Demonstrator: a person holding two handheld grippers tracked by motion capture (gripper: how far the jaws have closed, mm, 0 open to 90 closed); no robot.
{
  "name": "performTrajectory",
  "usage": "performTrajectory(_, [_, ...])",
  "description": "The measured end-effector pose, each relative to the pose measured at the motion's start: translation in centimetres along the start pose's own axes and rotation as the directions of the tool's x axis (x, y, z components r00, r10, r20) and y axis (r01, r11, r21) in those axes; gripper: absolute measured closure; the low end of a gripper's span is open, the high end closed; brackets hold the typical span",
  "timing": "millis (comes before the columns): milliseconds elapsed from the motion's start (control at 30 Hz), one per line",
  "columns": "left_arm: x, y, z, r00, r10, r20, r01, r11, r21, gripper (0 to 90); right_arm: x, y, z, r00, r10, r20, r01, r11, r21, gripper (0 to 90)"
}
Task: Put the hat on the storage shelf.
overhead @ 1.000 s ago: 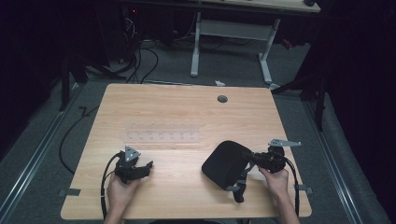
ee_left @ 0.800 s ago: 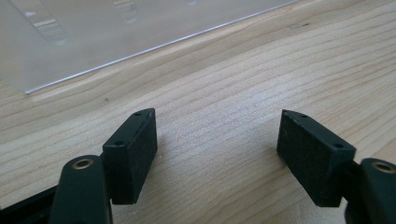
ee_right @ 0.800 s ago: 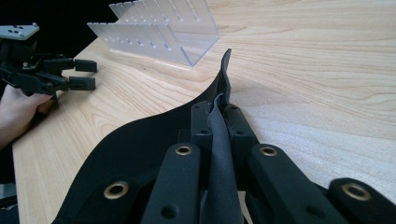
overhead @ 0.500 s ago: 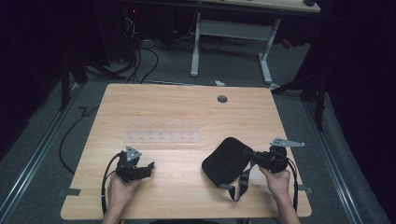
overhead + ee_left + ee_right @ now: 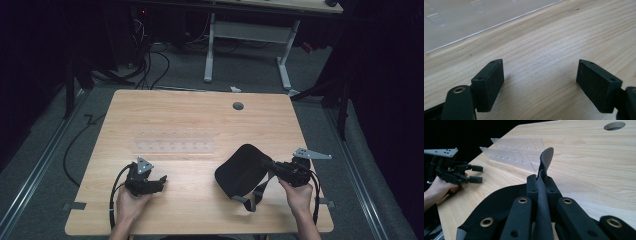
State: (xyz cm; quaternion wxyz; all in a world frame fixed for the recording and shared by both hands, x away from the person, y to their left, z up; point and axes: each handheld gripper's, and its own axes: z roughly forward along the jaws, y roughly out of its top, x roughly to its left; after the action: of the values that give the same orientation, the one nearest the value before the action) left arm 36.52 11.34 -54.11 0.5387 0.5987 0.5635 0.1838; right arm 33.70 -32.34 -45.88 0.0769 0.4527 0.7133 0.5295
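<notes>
The right gripper [image 5: 270, 165] is clamped on the rim of a black fabric pouch [image 5: 240, 170], which lies on the near right part of the wooden table [image 5: 200, 115] with a grey-tipped strap [image 5: 252, 199] trailing toward the near edge. In the right gripper view the jaws pinch a fold of the dark fabric [image 5: 541, 192] that stands up between them. The left gripper [image 5: 159, 181] rests low over the near left of the table, jaws spread wide over bare wood, having just been opening. A clear acrylic rack [image 5: 172, 146] lies between and beyond them
</notes>
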Motion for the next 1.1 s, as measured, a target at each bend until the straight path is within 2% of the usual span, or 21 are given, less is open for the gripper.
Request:
performTrajectory(100, [-0.6, 0.5, -0.7, 0.9971, -0.043, 0.063, 0.044, 0.9990, -0.011, 26.1, 0.2, 0.2, 0.1, 0.9998, 0.018, 0.013, -0.018, 1.000, 0.004, 86.0])
performTrajectory(267, [-2.2, 1.1, -1.6, 0.9905, -0.028, 0.134, 0.031, 0.9993, -0.022, 26.7, 0.6, 0.6, 0.1, 0.9992, 0.030, 0.027, -0.030, 1.000, -0.008, 86.0])
performTrajectory(300, [-2.2, 1.1, -1.6, 0.9905, -0.028, 0.134, 0.031, 0.9993, -0.022, 26.8, 0.6, 0.6, 0.1, 0.9992, 0.030, 0.027, -0.030, 1.000, -0.008, 86.0])
performTrajectory(333, [-2.9, 1.4, -2.0, 0.9869, -0.014, 0.161, 0.019, 0.9992, -0.034, 26.8, 0.7, 0.9, 0.0, 0.9993, 0.024, 0.029, -0.024, 1.000, -0.014, 86.0])
performTrajectory(467, [-4.5, 1.6, -2.4, 0.9777, 0.016, 0.209, -0.007, 0.9989, -0.047, 27.0, 1.2, 1.2, 0.1, 0.9995, 0.021, 0.025, -0.021, 1.000, -0.017, 86.0])
performTrajectory(567, [-5.7, 1.5, -2.6, 0.9642, 0.006, 0.265, 0.000, 0.9997, -0.024, 26.0, 1.7, 1.3, 0.4, 0.9998, 0.012, 0.016, -0.012, 1.000, -0.015, 86.0])
performTrajectory(700, [-7.1, 1.4, -2.9, 0.9496, 0.017, 0.313, -0.015, 0.9999, -0.009, 25.4, 2.2, 1.5, 0.9, 1.0000, 0.004, 0.004, -0.004, 1.000, -0.005, 86.0])
performTrajectory(800, [-7.9, 1.3, -3.1, 0.9411, 0.034, 0.336, -0.037, 0.9993, 0.002, 24.7, 2.6, 1.6, 1.2, 1.0000, 0.009, -0.003, -0.009, 1.000, 0.002, 86.0])
performTrajectory(833, [-7.9, 1.3, -3.1, 0.9411, 0.034, 0.336, -0.037, 0.9993, 0.002, 24.4, 2.7, 1.6, 1.3, 1.0000, 0.007, -0.004, -0.007, 1.000, 0.001, 86.0])
performTrajectory(867, [-8.4, 1.3, -3.2, 0.9356, 0.039, 0.351, -0.044, 0.9990, 0.006, 24.3, 2.7, 1.6, 1.4, 1.0000, 0.005, -0.007, -0.005, 1.000, 0.001, 86.0])
performTrajectory(933, [-8.9, 1.2, -3.3, 0.9307, 0.056, 0.361, -0.062, 0.9980, 0.005, 23.8, 3.0, 1.7, 1.6, 0.9999, 0.006, -0.013, -0.006, 1.000, 0.002, 86.0])
performTrajectory(1100, [-9.8, 0.7, -3.3, 0.9228, 0.089, 0.375, -0.100, 0.9950, 0.008, 23.2, 3.4, 1.9, 2.0, 0.9996, 0.006, -0.029, -0.006, 1.000, -0.001, 86.0])
